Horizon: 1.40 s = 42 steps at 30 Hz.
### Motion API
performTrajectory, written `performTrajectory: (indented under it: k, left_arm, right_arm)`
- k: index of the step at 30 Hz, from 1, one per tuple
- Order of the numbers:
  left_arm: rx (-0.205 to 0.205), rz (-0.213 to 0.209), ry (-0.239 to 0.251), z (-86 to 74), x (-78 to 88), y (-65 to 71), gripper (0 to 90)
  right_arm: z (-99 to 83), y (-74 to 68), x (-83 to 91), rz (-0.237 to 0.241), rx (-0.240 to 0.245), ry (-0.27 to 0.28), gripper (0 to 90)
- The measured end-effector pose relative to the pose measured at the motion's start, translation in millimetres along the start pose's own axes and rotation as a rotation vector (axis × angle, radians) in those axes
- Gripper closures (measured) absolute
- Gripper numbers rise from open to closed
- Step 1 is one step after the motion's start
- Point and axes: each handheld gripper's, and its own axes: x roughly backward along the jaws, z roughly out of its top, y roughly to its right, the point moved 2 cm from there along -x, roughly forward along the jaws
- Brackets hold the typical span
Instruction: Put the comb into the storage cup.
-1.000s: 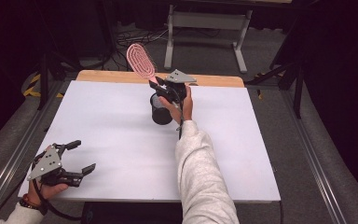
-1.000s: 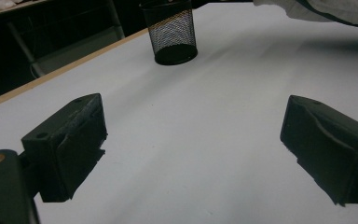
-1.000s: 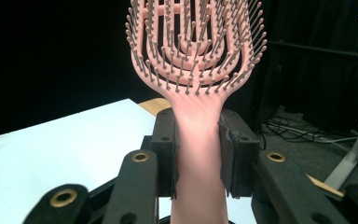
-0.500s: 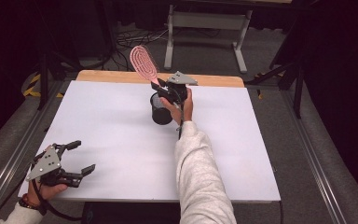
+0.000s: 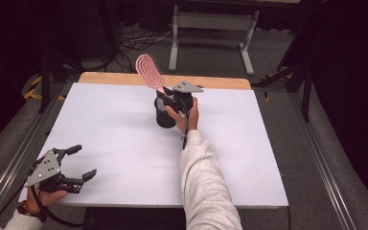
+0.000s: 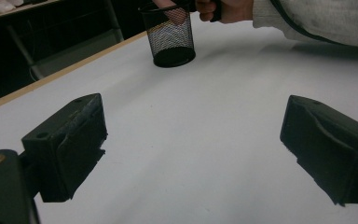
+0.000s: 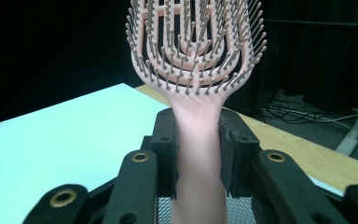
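- The right tongs (image 5: pixel 168 97) are clamping the pink hairbrush (image 5: pixel 149 70) by its handle, tilting it more upright than a second ago, handle end entering the black mesh cup (image 5: pixel 164 115) mid-worktop (image 5: pixel 100 124).
- The left tongs (image 5: pixel 72 163) are resting wide open, empty.
- Lowering and release are probably next.

We cannot see the pink brush's (image 7: pixel 196 56) top; the picture's edge cuts it off. Its handle end hides behind the right gripper (image 7: pixel 198 154), above the black mesh cup (image 6: pixel 168 35).
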Motion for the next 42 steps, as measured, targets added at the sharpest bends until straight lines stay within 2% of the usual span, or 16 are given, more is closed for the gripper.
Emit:
performTrajectory:
  k: [4, 9, 12, 18, 20, 33, 35, 38, 41, 42]
  left_arm:
    - [0.011, -0.002, 0.004, 0.0, -0.1, 0.8, 7.9]
    - [-0.012, 0.001, -0.004, 2.2, 0.0, 2.5, 7.9]
    - [-0.003, -0.004, -0.005, 1.8, -0.8, 3.1, 7.9]
    - [-0.006, -0.002, -0.004, 1.1, -0.6, 1.4, 8.0]
    - [0.005, -0.005, -0.005, 0.7, -0.2, 1.6, 7.9]
    - [0.003, 0.007, 0.0, 0.8, 0.7, 0.8, 8.0]
    - [0.007, 0.006, 0.001, 0.5, 0.9, 0.5, 8.1]
    - [0.01, 0.004, 0.001, 0.3, 1.3, -0.1, 8.1]
    - [0.011, 0.001, 0.004, 0.2, 1.4, -0.1, 8.1]
    - [0.008, 0.002, 0.0, 0.2, 2.0, -0.5, 8.1]
  right_arm:
    - [-3.3, -1.4, 6.4, -0.008, -0.007, 0.009, 70.2]
    - [-5.7, -2.1, 13.0, -0.015, -0.001, 0.003, 70.1]
    - [-4.8, -2.4, 14.7, -0.021, 0.005, 0.005, 70.1]
    - [-3.6, -6.3, 11.7, -0.023, 0.052, -0.031, 69.9]
    - [-3.5, -6.1, 11.6, -0.024, 0.052, -0.033, 69.9]
    - [-2.7, -7.3, 10.0, -0.014, 0.082, -0.082, 69.7]
    - [-2.9, -8.2, 10.2, -0.009, 0.074, -0.058, 69.7]
    - [-5.2, -7.3, 13.8, -0.009, 0.025, 0.009, 69.9]
    - [-7.4, -7.6, 15.8, 0.002, 0.029, 0.035, 69.9]
    - [-8.8, -7.7, 18.0, 0.025, 0.037, 0.057, 69.9]
